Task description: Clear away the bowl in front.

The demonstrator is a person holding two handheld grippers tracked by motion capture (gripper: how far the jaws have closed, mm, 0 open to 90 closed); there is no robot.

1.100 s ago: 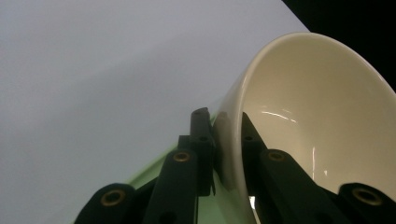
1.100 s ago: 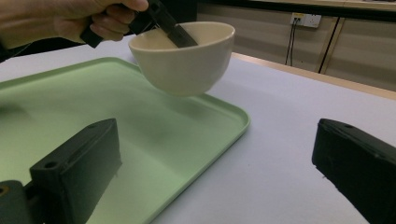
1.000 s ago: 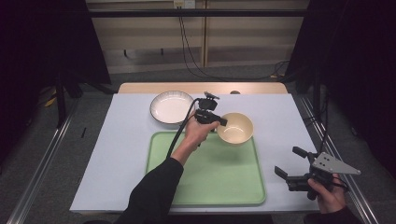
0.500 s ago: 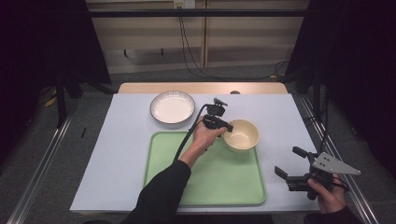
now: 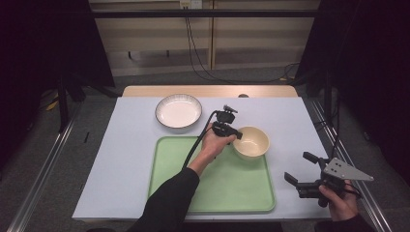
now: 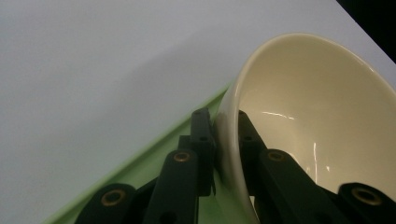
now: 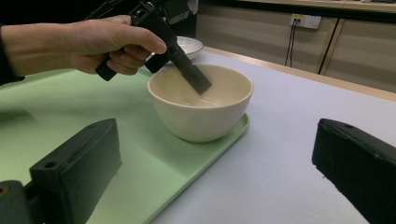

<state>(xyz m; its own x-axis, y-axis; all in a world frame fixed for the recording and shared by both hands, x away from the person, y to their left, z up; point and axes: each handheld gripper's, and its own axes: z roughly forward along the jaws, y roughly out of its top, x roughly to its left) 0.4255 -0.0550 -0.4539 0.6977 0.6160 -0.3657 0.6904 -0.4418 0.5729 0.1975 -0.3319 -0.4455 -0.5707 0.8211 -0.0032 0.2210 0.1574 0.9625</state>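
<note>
White plate (image 5: 178,110) sits on the table, off the green tray (image 5: 212,193). Left gripper (image 5: 231,134) grips the cream bowl (image 5: 251,141) by its rim, one jaw inside, one outside. Bowl rests on the tray's far right corner. Likely step: placing the bowl; next, unclamp and lift clear. Right gripper (image 5: 300,180) idles near the table's edge, jaws spread, empty.

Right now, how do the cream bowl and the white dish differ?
The cream bowl is deep and yellowish; the white dish is shallow, wide and white with a dark rim. The bowl sits at the far right corner of the green tray; the dish sits on the table cover beyond the tray. The left gripper is shut on the bowl's rim; nothing touches the dish. Both are round and empty.
</note>
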